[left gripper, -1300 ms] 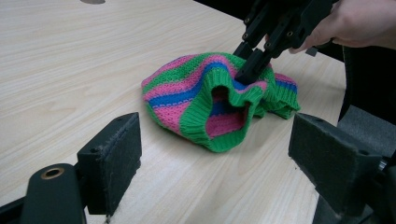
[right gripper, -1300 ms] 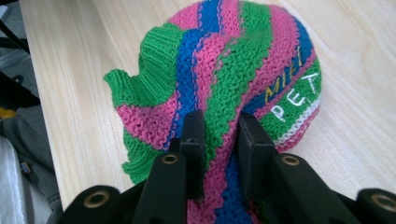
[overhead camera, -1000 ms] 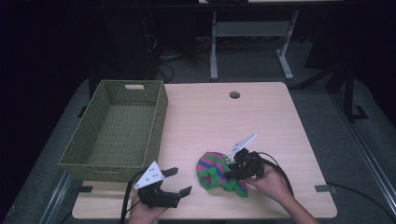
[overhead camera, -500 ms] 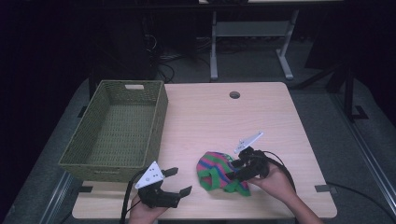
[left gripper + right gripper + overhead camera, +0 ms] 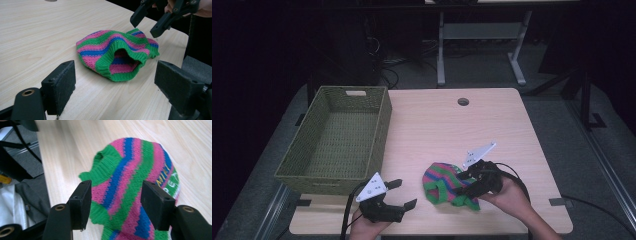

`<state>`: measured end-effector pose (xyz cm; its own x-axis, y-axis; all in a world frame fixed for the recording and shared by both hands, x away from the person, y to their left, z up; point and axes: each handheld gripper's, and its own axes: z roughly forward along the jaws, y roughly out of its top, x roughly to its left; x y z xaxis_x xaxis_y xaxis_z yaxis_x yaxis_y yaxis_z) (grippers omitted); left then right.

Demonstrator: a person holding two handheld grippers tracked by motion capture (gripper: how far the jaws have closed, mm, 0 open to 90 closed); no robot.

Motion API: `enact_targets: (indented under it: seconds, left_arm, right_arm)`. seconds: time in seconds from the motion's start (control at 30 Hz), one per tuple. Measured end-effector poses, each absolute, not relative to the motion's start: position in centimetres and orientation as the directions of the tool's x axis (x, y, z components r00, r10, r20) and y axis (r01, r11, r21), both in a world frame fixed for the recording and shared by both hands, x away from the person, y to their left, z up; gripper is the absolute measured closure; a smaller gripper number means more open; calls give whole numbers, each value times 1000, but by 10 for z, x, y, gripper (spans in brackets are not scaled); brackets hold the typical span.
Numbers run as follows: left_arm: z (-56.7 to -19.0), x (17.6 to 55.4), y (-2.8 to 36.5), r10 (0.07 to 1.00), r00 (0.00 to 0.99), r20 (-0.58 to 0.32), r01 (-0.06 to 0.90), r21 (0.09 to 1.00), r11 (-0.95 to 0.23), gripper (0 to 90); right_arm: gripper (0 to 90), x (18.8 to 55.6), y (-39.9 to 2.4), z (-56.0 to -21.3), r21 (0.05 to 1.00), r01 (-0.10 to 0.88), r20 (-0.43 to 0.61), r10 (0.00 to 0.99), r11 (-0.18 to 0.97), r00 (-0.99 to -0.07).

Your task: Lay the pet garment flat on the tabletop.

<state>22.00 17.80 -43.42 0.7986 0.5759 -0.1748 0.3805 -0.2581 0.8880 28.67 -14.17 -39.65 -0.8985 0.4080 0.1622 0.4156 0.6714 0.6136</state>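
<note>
Now the striped hat [image 5: 444, 184] lies flat near the worktop [image 5: 492, 125] front edge, its right claw [image 5: 466, 184] just spreading, released, hovering over the hat's end. Left claw [image 5: 403, 193] waits agape beside it; basket [image 5: 312, 172] stands well apart, left.

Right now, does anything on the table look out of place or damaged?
Nothing looks damaged. The striped knit hat lies rumpled on the table with its opening gaping, outside the wicker basket. The right tongs stand open just above it.
</note>
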Motion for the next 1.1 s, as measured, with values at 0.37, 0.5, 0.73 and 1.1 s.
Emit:
enact_targets:
  seconds: [0.37, 0.5, 0.73, 1.1]
  left_arm:
    - [-434, 220, 179, 578, 797, -175, 382, 888, -258, 168]
    - [-434, 220, 179, 577, 798, -175, 381, 888, -258, 168]
    - [-434, 220, 178, 576, 798, -175, 382, 887, -259, 168]
    - [-434, 220, 178, 571, 803, -170, 377, 887, -267, 168]
  right_arm:
    - [418, 278, -121, -400, 600, 339, 139, 324, 725, -936]
    - [419, 276, -116, -401, 595, 330, 142, 308, 733, -941]
    - [420, 274, -112, -402, 591, 315, 137, 293, 743, -946]
    - [464, 270, -98, -411, 566, 279, 102, 270, 776, -958]
